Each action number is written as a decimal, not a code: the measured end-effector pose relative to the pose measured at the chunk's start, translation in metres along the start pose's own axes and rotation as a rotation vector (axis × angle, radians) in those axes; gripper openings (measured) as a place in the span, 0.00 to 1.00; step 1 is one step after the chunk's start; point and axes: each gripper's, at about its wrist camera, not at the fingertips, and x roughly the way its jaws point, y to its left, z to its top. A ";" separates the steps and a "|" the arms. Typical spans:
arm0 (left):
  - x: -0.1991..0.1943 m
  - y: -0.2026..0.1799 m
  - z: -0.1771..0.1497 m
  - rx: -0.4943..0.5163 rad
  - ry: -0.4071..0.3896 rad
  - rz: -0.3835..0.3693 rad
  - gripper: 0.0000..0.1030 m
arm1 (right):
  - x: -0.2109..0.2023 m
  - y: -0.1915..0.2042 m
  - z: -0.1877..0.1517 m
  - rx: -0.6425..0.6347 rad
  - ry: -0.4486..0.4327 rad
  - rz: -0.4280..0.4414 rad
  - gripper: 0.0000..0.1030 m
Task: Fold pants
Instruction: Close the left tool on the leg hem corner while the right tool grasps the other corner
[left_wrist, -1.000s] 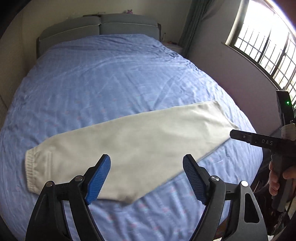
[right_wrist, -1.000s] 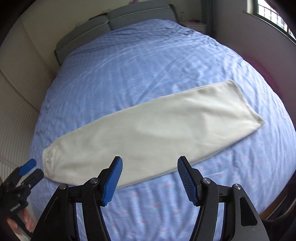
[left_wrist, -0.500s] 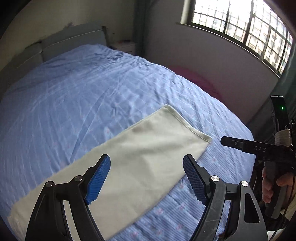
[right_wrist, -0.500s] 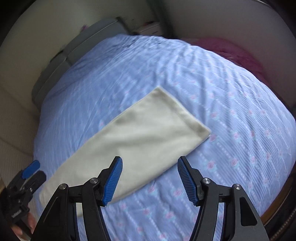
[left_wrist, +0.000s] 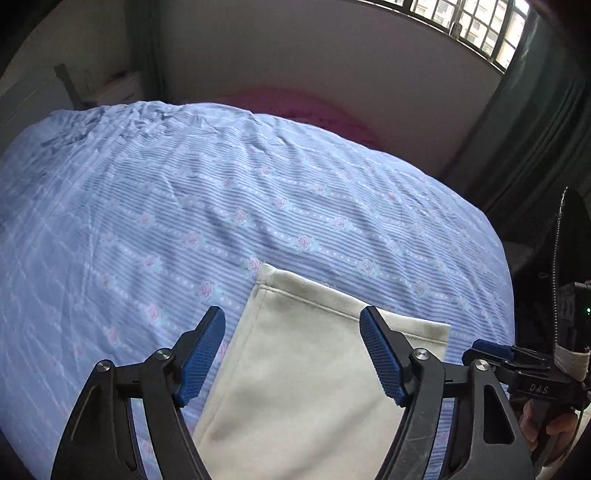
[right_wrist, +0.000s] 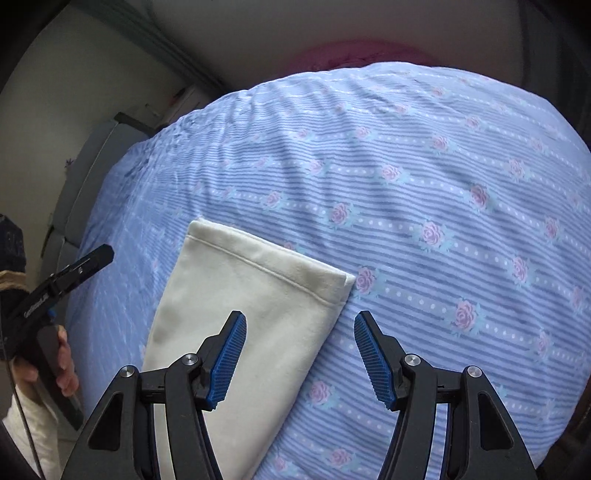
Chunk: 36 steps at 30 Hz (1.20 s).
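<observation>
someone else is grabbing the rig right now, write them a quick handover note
Left gripper: open, empty, hovering over the hemmed end of the pants, jaws straddling its left part.
Right gripper: open, empty, over the same end; left finger above the fabric, right finger above the bedsheet just off the hem corner.
Pants: cream, lying flat as one long strip on the blue floral bedsheet, hem stitching facing the far side of the bed.
Done: pants laid out flat, apparently leg on leg.
Left: probably grip both hem corners and fold that end over toward the other end, out of view here.
</observation>
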 end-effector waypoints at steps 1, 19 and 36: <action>0.015 0.002 0.005 0.017 0.028 -0.015 0.63 | 0.005 -0.002 -0.001 0.017 0.000 -0.003 0.61; 0.123 0.021 0.023 0.054 0.218 -0.014 0.36 | 0.037 -0.011 0.005 0.027 0.048 0.007 0.35; 0.126 0.029 0.033 0.008 0.186 0.000 0.11 | 0.044 -0.005 0.020 -0.017 0.053 -0.030 0.12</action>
